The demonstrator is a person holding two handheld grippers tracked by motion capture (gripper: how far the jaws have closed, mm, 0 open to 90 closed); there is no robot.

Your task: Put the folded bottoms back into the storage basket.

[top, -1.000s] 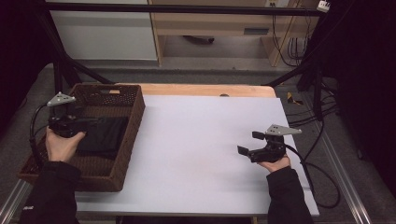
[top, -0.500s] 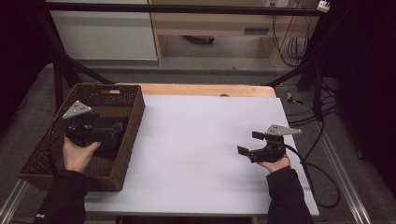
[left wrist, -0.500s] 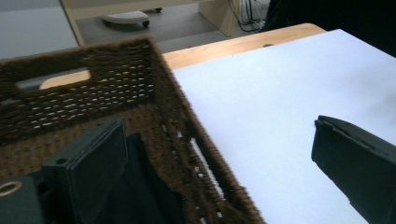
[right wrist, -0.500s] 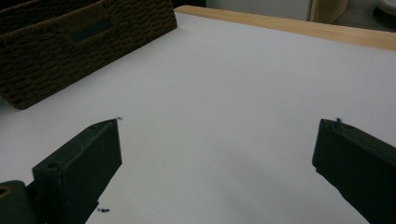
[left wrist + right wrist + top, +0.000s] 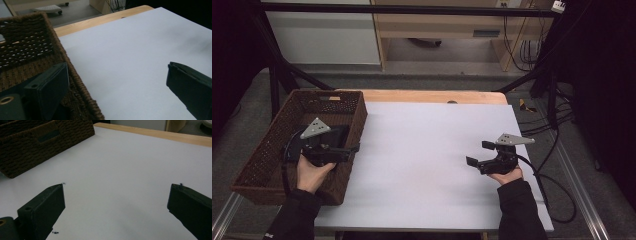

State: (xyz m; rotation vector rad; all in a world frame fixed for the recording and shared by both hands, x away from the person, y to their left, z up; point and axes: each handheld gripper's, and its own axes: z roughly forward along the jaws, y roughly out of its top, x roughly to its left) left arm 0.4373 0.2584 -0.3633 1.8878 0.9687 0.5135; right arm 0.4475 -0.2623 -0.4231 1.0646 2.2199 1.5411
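A brown wicker basket [image 5: 262, 145] stands at the table's left end, with a flat black item [image 5: 336, 133] lying on its floor. My left gripper [image 5: 353, 148] hovers over the basket's right wall, pointing right toward the white sheet. In the left gripper view its jaws stand wide apart with nothing between them [image 5: 117, 92], and the basket rim [image 5: 75, 82] runs beneath the left jaw. My right gripper [image 5: 478, 153] rests low over the sheet at the right, open and holding nothing [image 5: 116, 210]. The basket [image 5: 37, 142] lies far off to its upper left.
A white sheet [image 5: 427, 150] covers the table, with a wooden strip [image 5: 427, 96] bare along the far edge. Cables [image 5: 557, 190] trail off the right side. Black frame bars [image 5: 277, 85] rise behind the basket.
My left gripper has moved from the basket's left side across to its right wall and turned toward the sheet. The right gripper has stayed in place.
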